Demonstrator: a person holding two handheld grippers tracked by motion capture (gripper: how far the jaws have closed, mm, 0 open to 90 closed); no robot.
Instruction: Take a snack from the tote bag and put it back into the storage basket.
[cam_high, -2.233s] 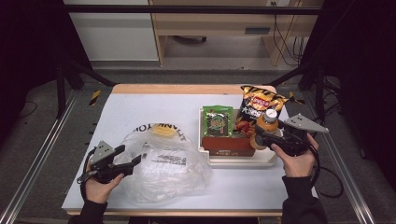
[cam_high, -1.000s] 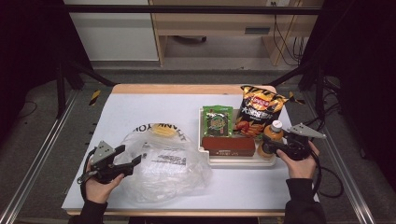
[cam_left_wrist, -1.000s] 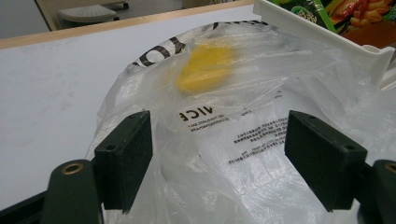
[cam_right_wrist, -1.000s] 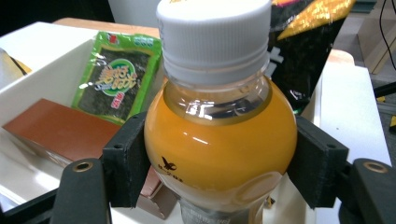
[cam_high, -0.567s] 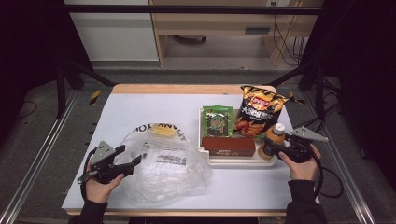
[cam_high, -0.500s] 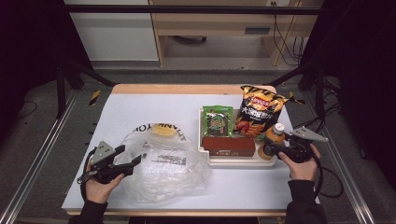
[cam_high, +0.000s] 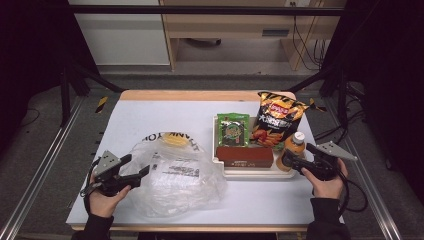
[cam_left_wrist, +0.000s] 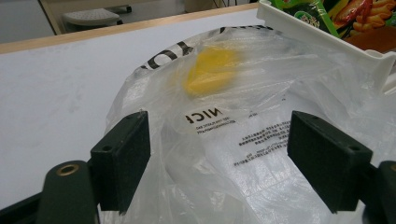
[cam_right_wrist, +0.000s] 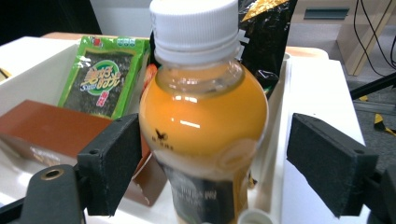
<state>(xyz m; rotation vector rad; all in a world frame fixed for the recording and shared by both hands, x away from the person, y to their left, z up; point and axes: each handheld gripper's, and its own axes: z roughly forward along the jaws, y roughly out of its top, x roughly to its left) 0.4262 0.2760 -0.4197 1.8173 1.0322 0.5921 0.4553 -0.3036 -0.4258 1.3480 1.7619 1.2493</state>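
Room: dark surroundings; a pale cabinet (cam_high: 120, 32) and a wooden desk (cam_high: 240, 22) stand far beyond both grippers, cables hang at the desk's right end.
Table (cam_high: 150, 115): white top with a wooden far edge, metal rails along both sides; it carries everything below.
Bag (cam_high: 175, 172): clear plastic, crumpled, lying flat directly ahead of the left gripper; black print on it, with "NIC" read mirrored in the left gripper view, the fine print too small to read; a yellow patch (cam_left_wrist: 212, 67) shows through it farther ahead.
Tray (cam_high: 250, 172): white, ahead and to the left of the right gripper.
Chip bag (cam_high: 275, 117): black and orange, a red and yellow logo near the top, standing at the tray's far side, beyond the bottle; wording not legible.
Box (cam_high: 245, 156): brown, lying along the tray's near side, left of the right gripper's jaws; print unreadable.
Seaweed pack (cam_right_wrist: 105, 77): green, Chinese characters plus small Latin lettering I cannot make out, beyond the box.
Bottle (cam_right_wrist: 203, 116): orange drink, white cap, dark lower label with a small bird mark above it; upright in the tray's right near corner, between the right gripper's jaws.
Right gripper (cam_high: 295, 161): jaws have just been opening; released, pads clear of the bottle on both sides.
Left gripper (cam_high: 137, 167): jaws spread wide, at the bag's left edge, film between them unpinched.
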